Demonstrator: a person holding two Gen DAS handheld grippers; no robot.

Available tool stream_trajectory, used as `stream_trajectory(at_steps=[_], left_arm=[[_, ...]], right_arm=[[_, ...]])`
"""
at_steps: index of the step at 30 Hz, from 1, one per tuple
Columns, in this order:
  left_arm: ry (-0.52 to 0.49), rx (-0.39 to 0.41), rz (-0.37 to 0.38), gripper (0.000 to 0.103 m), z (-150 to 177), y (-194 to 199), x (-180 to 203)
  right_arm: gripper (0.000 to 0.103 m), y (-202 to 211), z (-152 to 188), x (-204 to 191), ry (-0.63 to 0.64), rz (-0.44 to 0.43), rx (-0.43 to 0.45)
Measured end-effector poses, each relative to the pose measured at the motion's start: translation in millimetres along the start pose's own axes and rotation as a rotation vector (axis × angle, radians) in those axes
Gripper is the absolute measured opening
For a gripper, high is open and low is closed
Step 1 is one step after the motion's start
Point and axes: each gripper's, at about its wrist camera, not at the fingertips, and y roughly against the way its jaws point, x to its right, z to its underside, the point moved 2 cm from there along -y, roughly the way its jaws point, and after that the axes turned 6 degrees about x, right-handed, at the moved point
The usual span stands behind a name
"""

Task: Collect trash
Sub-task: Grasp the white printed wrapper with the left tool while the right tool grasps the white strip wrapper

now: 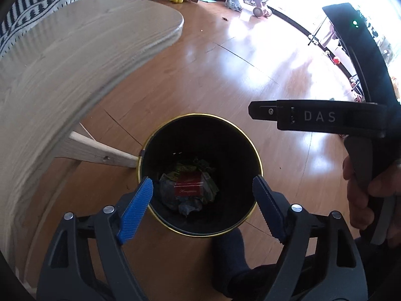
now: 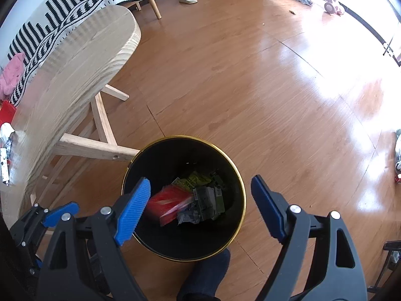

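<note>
Left gripper (image 1: 201, 188), lower frame: jaws spread, empty, poised over the bin mouth, presumably for dropping. Right gripper (image 2: 200, 188): likewise spread and empty. Black gold-rimmed waste bin (image 1: 198, 135), lower centre, on the floor: holds a red packet (image 1: 188, 186), green wrappers (image 2: 198, 179), crumpled paper (image 2: 186, 217). Wooden table (image 1: 75, 57), left, beside it.

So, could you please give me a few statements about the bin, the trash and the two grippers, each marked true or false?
1. The black bin has a gold rim. True.
2. The bin is empty. False: a red packet and crumpled wrappers lie in it.
3. The left gripper is open, holding nothing. True.
4. The right gripper is clamped on the red packet. False: it is open above the bin.
5. The bin stands on the wooden table. False: it stands on the floor beside it.
</note>
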Motion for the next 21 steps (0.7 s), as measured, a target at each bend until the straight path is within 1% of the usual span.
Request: stream_trajectory(at_steps=[3,5,7,9,10,13,15,18,19,21], left_arm=[[0.005,0.028,-0.021,0.080,0.0,16.7,-11.2],[0.013,0.054,-0.046,0.083,-1.3,31.0,-22.4],[0.026,0.093,-0.079,0.087,-1.6,50.6,-37.6],[0.047,0.145,-0.128,0.089,-2.5,75.8,-59.2],[0.063,0.176,-0.167,0.090,-2.7,91.3,-74.5],[0.111,0.236,-0.241,0.090,-1.9,121.5,-113.8],[0.170,0.267,-0.302,0.090,4.5,145.6,-146.5],[0.284,0.290,-0.387,0.090,23.3,177.9,-203.4],[0.313,0.294,-0.405,0.090,27.6,184.2,-216.9],[0.383,0.294,-0.462,0.090,42.1,201.2,-252.8]], right_arm=[[0.080,8.7,-3.8,-13.8,0.019,0.003,0.024],[0.080,17.4,-7.8,-25.6,0.037,-0.005,0.047],[0.080,27.7,-12.3,-41.7,0.058,-0.017,0.079],[0.081,39.5,-17.4,-66.7,0.091,-0.039,0.114],[0.081,42.4,-18.6,-76.9,0.104,-0.052,0.122],[0.083,53.6,-23.7,-129.6,0.166,-0.126,0.153],[0.083,56.3,-26.4,-166.5,0.205,-0.178,0.163],[0.083,56.1,-26.9,-223.7,0.261,-0.250,0.155],[0.083,55.5,-25.9,-248.6,0.288,-0.276,0.149],[0.083,55.6,-22.7,-284.5,0.332,-0.299,0.143]])
